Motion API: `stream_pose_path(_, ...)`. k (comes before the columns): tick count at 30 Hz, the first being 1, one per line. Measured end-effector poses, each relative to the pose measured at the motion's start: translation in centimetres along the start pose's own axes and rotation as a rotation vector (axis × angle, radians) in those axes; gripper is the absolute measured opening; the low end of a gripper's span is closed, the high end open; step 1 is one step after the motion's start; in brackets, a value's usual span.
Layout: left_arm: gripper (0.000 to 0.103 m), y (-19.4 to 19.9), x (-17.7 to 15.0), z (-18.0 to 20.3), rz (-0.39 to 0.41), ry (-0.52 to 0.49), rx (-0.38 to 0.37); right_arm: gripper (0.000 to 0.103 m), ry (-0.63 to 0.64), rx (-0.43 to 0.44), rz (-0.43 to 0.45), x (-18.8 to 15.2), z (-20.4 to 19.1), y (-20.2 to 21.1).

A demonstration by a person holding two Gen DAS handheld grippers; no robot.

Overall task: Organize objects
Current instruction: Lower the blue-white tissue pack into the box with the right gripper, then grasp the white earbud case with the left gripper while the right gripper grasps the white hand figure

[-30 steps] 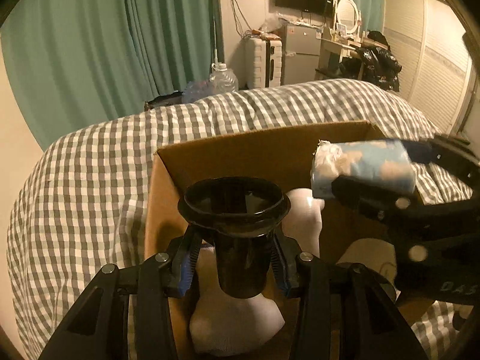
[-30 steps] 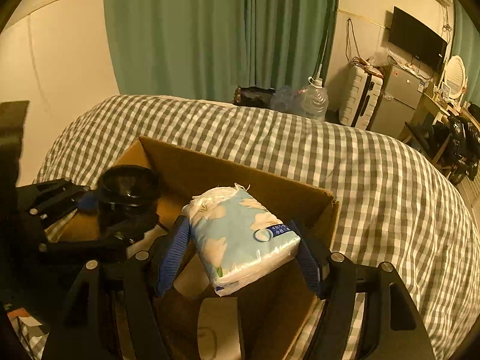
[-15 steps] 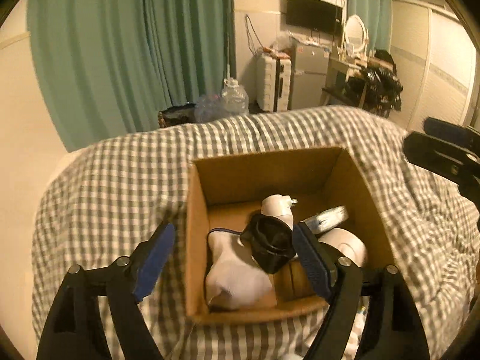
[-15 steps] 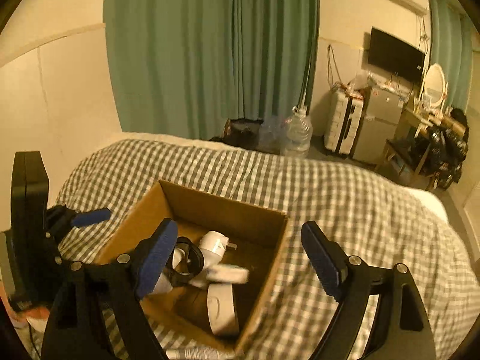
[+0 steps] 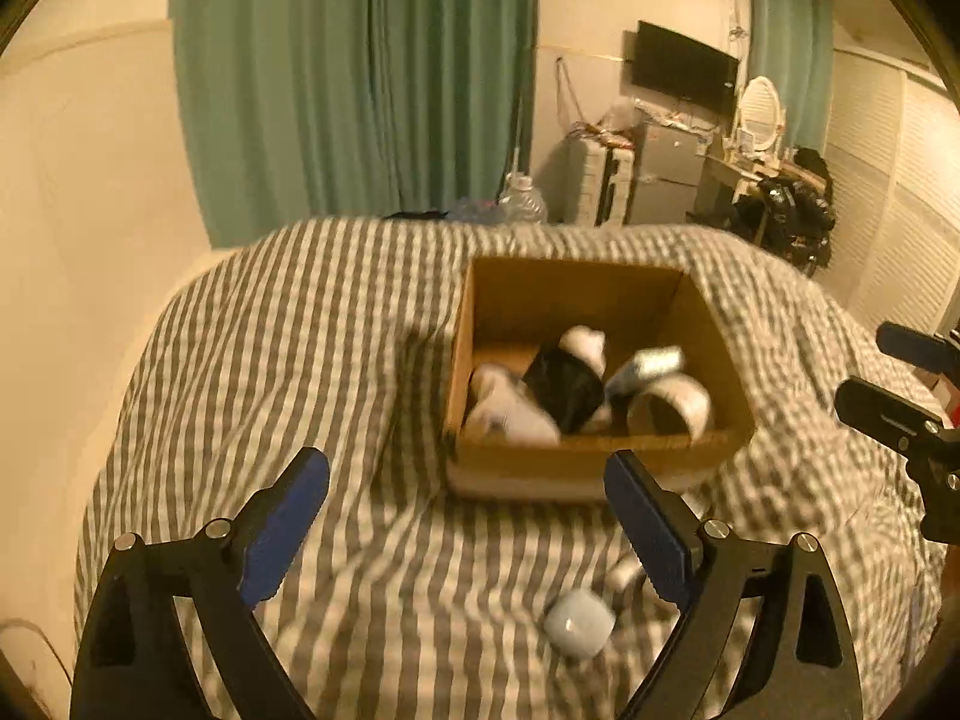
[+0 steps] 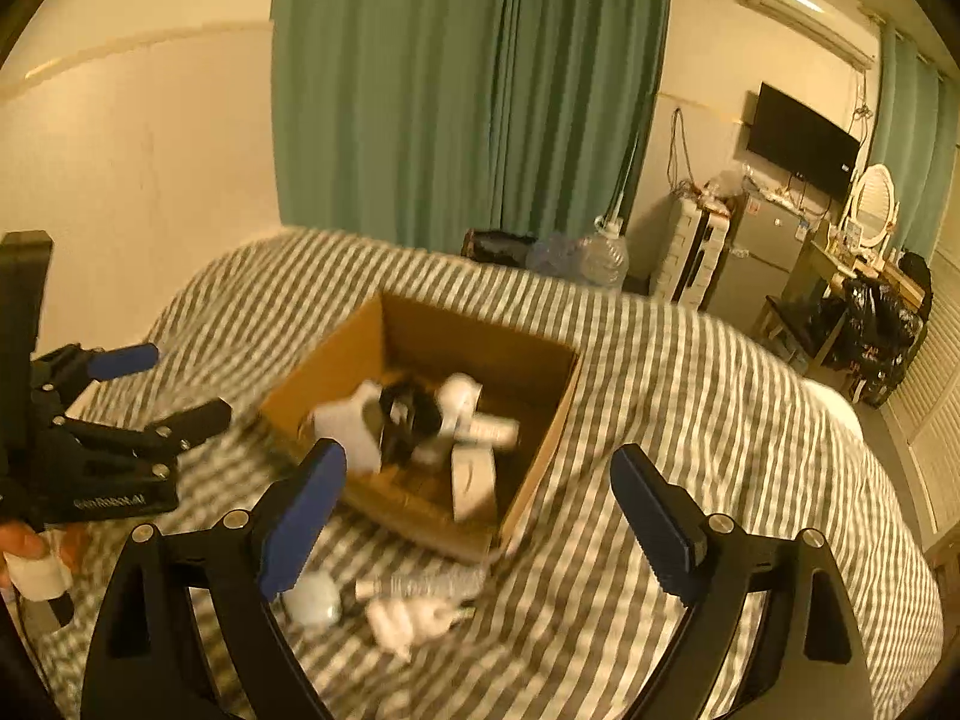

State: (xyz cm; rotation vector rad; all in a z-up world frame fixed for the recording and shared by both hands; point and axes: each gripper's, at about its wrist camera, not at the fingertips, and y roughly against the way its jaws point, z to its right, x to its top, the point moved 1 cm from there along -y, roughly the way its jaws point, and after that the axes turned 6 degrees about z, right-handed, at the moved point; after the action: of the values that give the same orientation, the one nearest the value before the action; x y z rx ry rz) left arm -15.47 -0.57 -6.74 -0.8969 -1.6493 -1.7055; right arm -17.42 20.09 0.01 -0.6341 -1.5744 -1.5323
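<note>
Both claws hang above the bed [image 5: 252,360] with jaws spread wide and nothing between them: the left claw [image 5: 468,516] and the right claw [image 6: 480,504]. The cardboard box [image 5: 600,450] sits on the checked cover and holds a black cup [image 5: 564,387] lying on its side, a white sock [image 5: 510,414], a tape roll [image 5: 672,405] and a pale tissue pack [image 5: 651,363] (blurred). In front of the box, on the cover, lie a small round pale case [image 5: 579,621] and some white items [image 6: 408,618] too blurred to name.
</note>
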Motion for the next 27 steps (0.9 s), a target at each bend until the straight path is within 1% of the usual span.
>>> stream_pose_path(3, 0.096, -0.5, -2.0, -0.2, -0.023, 0.012, 0.022, 0.09, -0.002, 0.009, -0.039, -2.4, -0.7, -0.6)
stream_pose_path(6, 0.096, -1.3, -3.6, 0.0, -0.067, 0.028, 0.013, 0.09, -0.01, 0.022, -0.094, -4.8, -1.3, -1.8)
stream_pose_path(11, 0.096, -1.9, -5.7, 0.0, -0.096, 0.04, 0.026, 0.09, -0.004, 0.044, -0.201, -8.4, -2.6, -5.1)
stream_pose_path(15, 0.096, -2.9, -6.9, -0.4, -0.139, 0.056, 0.029, 0.09, 0.021, 0.054, -0.278, -10.8, -3.8, -7.8)
stream_pose_path(17, 0.096, -3.3, -7.3, -0.3, -0.153, 0.053, 0.03, 0.09, 0.029, 0.063, -0.313, -11.6, -4.1, -8.7)
stream_pose_path(20, 0.096, -3.7, -7.7, -0.1, -0.171, 0.049, 0.029, 0.09, 0.023, 0.091, -0.331, -11.9, -4.1, -9.3)
stream_pose_path(24, 0.096, -3.7, -7.8, -0.1, -0.166, 0.052, 0.018, 0.09, 0.033, 0.108, -0.372, -12.3, -4.2, -10.0)
stream_pose_path(27, 0.096, -4.0, -8.1, -0.1, -0.177, 0.053, 0.016, 0.09, 0.041, 0.125, -0.402, -12.6, -4.5, -10.6)
